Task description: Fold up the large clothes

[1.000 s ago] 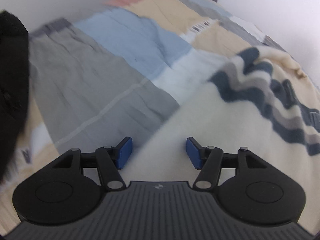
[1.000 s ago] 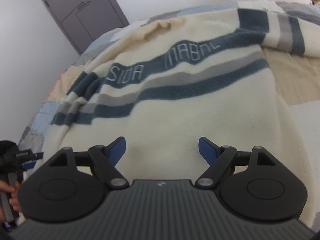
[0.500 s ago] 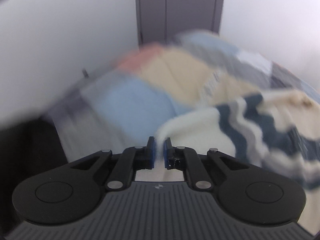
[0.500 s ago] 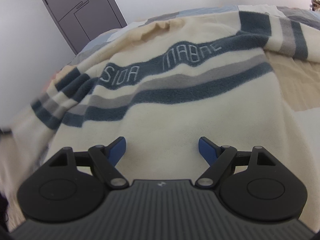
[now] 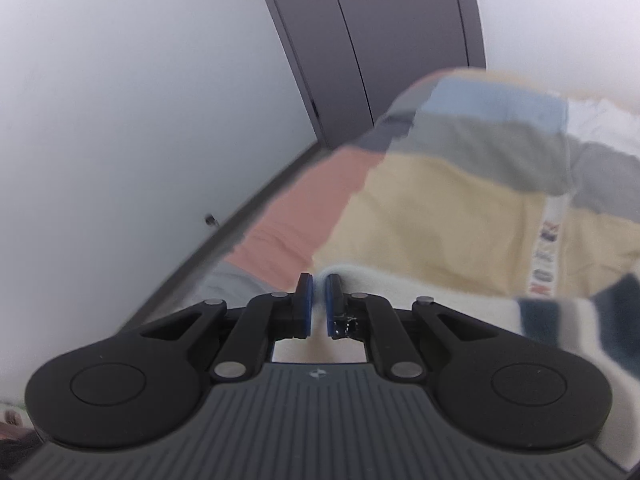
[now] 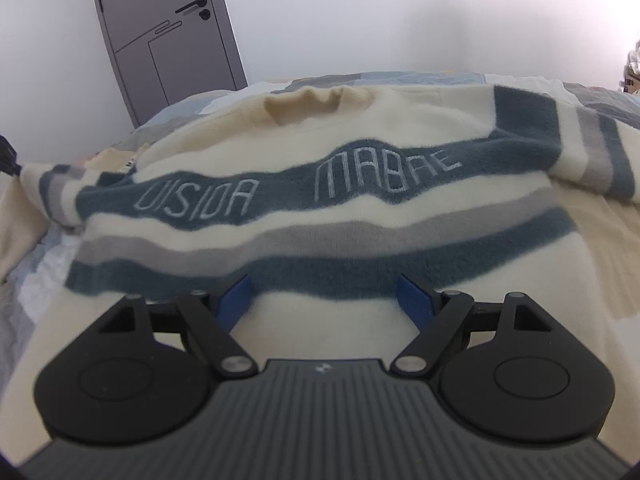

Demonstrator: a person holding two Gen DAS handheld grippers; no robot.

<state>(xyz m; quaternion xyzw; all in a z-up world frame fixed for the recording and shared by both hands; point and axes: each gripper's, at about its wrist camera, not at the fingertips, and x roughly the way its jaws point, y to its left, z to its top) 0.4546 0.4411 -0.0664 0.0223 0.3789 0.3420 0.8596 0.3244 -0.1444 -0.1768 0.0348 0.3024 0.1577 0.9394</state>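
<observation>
A cream sweater point(image 6: 320, 208) with navy and grey stripes and pale lettering lies face up on the bed, neckline at the far side. My right gripper point(image 6: 326, 300) hovers open over its lower chest, nothing between the blue pads. In the left wrist view my left gripper point(image 5: 316, 300) is shut on a cream edge of the sweater point(image 5: 400, 284), which trails off to the right with a navy stripe point(image 5: 560, 320). The lifted left sleeve point(image 6: 52, 188) shows at the left of the right wrist view.
A patchwork bedcover point(image 5: 460, 200) in pink, tan, grey and blue lies under the sweater. A grey door point(image 6: 168, 40) stands in the far corner between white walls point(image 5: 120, 120). The floor gap runs along the bed's left side.
My left gripper closed on the sweater's edge and swept up and toward the far left of the bed, dragging the fabric. My right gripper shifted slightly over the chest and stayed open.
</observation>
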